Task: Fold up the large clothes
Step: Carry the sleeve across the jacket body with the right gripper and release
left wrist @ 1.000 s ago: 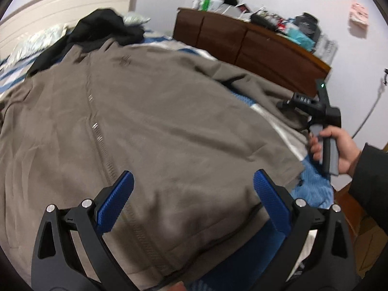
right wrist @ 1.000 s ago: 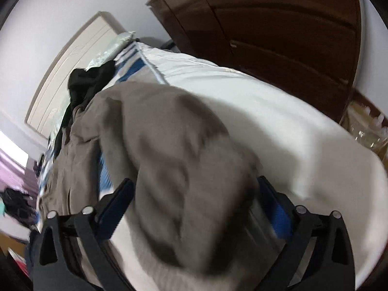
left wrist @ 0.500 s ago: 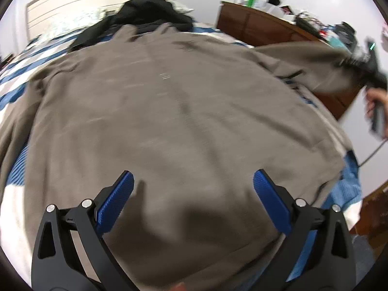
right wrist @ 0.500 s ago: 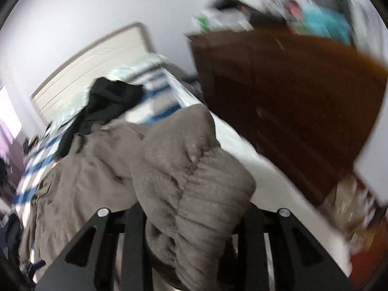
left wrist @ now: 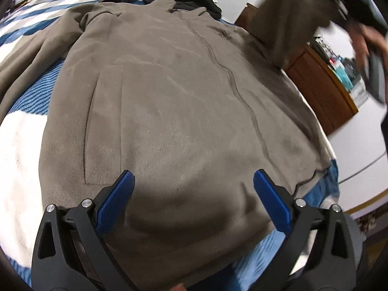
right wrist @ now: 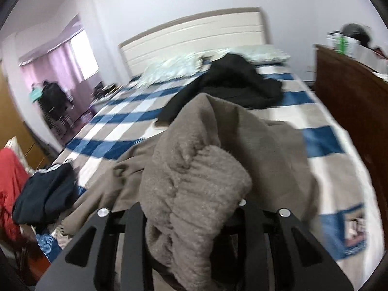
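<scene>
A large grey-brown zip jacket point(left wrist: 184, 101) lies spread front-up on the bed. My left gripper point(left wrist: 192, 191) is open and empty, hovering just above the jacket's bottom hem. My right gripper point(right wrist: 191, 218) is shut on the cuff of the jacket's sleeve point(right wrist: 194, 194), holding it raised above the bed; the fuzzy cuff hides its pads. In the left wrist view the raised sleeve point(left wrist: 288, 17) and the hand holding the right gripper point(left wrist: 363, 38) show at the upper right.
The bed has a blue, white and beige striped cover point(right wrist: 116, 123). A black garment point(right wrist: 232, 84) lies near the pillows. A dark navy garment point(right wrist: 46, 191) sits at the bed's left edge. A brown dresser point(left wrist: 320, 89) stands along the bed's right side.
My right gripper closed on the sleeve cuff and lifted it up and over toward the jacket body. My left gripper stayed open and drifted left along the hem.
</scene>
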The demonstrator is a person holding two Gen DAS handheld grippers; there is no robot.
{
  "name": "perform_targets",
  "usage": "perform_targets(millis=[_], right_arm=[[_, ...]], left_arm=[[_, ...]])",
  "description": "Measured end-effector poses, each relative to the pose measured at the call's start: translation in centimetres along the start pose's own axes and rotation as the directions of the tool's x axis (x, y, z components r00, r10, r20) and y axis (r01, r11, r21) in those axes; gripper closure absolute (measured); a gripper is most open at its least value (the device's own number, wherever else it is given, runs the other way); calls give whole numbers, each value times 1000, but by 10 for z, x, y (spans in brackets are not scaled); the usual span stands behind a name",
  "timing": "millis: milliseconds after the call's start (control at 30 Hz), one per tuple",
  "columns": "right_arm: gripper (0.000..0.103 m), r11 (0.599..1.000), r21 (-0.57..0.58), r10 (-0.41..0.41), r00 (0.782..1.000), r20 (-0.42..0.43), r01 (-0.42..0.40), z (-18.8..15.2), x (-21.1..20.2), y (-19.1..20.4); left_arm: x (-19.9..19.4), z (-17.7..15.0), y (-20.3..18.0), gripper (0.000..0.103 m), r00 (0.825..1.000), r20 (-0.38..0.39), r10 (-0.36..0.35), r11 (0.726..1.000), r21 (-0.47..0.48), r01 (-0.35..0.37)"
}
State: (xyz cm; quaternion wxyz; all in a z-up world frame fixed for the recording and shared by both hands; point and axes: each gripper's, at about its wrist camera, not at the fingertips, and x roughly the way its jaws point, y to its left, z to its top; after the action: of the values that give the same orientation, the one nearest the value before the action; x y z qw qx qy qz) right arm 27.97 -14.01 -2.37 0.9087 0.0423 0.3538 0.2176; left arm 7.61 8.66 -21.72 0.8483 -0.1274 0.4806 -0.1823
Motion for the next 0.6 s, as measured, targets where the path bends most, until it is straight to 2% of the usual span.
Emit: perform_targets(millis=[133, 233, 300, 467, 600], right_arm=[[75, 993, -117, -10, 993, -114, -3, 6, 81, 71], [75, 979, -200, -65, 979, -195, 25, -1, 137, 109], [75, 966, -249, -131, 965, -228, 72, -7, 175, 122], [75, 945, -275, -246, 938, -243, 176, -6, 244, 135], [75, 916, -323, -333, 900, -283, 237, -3, 295, 136]], left_arm=[[7, -7, -1, 6, 1000, 3, 28, 999, 26, -28], [10, -5, -7, 6, 999, -1, 52, 998, 38, -52], [9, -3, -4, 6, 999, -1, 45, 999, 17, -45], [7, 1, -1, 6, 1000, 2, 25, 1000, -16, -25], [10, 2, -5, 6, 999, -9, 44, 999, -12, -44]])
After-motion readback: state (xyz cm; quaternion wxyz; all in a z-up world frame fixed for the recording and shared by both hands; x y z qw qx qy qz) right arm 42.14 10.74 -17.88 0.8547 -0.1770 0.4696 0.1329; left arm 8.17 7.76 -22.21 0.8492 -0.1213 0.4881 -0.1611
